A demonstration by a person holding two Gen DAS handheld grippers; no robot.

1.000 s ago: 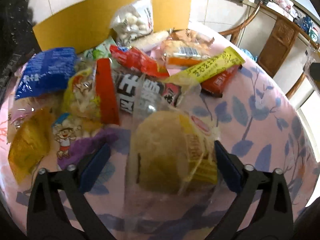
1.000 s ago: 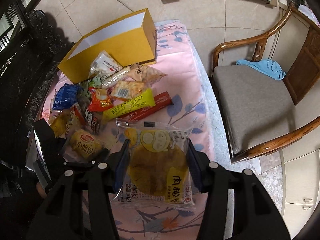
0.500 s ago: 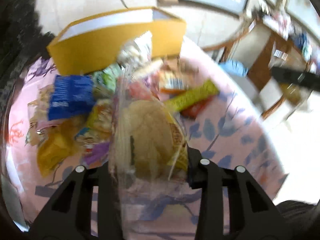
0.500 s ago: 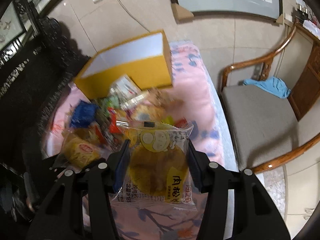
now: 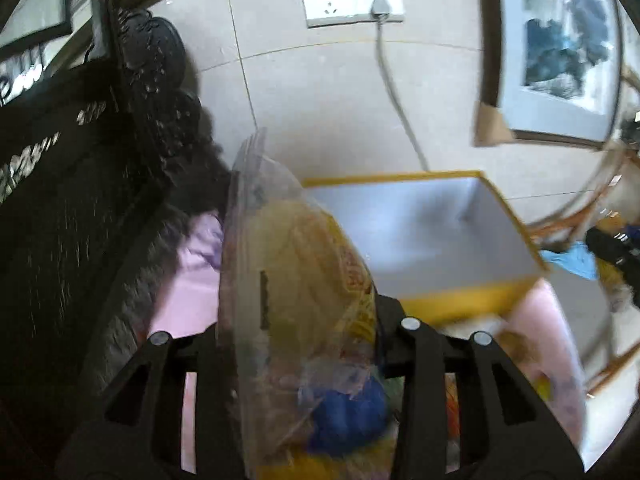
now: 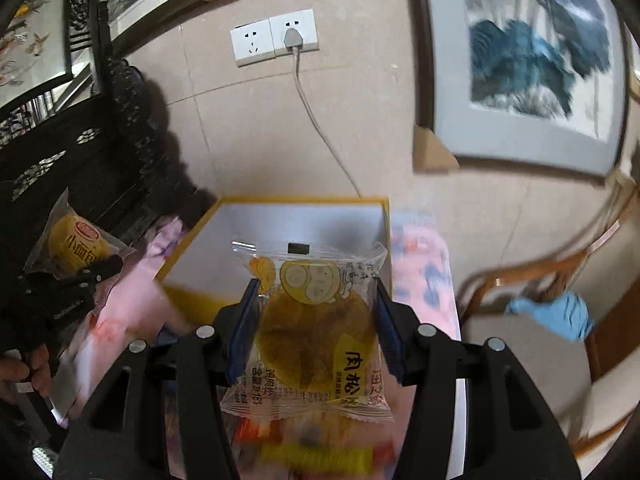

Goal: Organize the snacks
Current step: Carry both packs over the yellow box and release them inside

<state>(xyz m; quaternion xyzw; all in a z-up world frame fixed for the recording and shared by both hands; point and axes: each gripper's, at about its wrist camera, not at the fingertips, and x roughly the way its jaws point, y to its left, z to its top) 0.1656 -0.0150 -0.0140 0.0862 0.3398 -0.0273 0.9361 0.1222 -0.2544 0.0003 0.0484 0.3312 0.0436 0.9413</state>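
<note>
My left gripper [image 5: 298, 320] is shut on a clear-wrapped yellow bun packet [image 5: 296, 264], held in the air left of the open yellow box [image 5: 424, 236]. The same packet [image 6: 76, 240] and left gripper [image 6: 80, 280] show at the left of the right wrist view. My right gripper [image 6: 316, 304] is shut on a clear packet with a brown meat-floss cake [image 6: 316, 328], held above the near edge of the yellow box [image 6: 288, 224]. The box has a white inside and looks empty. Blurred snack packets [image 6: 316, 456] lie on the pink floral tablecloth [image 6: 424, 264] below.
A dark carved cabinet [image 5: 60, 220] stands at the left. A tiled wall with a socket and cable [image 6: 296, 40] is behind the box. A wooden chair with a blue cloth [image 6: 556, 316] stands at the right. Framed pictures [image 6: 532, 68] lean on the wall.
Both grippers have lifted their packets off the table and swung up toward the yellow box. The left gripper closed on the bun packet. The snack pile has dropped low in both views.
</note>
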